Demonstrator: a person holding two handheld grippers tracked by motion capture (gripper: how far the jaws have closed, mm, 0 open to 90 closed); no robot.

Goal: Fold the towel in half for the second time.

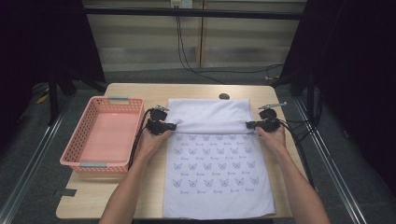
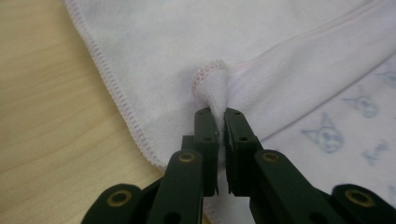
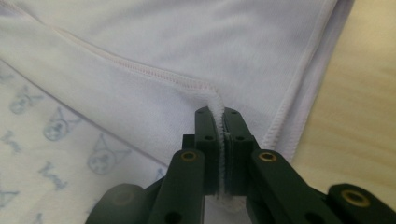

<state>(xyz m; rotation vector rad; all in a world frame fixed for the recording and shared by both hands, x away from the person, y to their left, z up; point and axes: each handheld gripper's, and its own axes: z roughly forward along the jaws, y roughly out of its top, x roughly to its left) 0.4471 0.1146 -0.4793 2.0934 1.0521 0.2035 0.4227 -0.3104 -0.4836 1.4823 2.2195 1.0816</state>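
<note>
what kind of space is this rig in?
Probably a lab recording booth, not a home: black curtains flank the wooden table, cables trail across grey floor, and a metal frame crosses overhead.

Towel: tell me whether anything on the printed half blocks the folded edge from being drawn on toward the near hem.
Nothing visible does. Both tongs, left and right, are shut on the folded edge of the towel, and the printed half ahead of it lies flat and bare. The pink basket stands off to the left, apart from the cloth.

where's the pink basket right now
In the high view the pink basket sits on the table's left side, just left of the left gripper and the towel.
</note>
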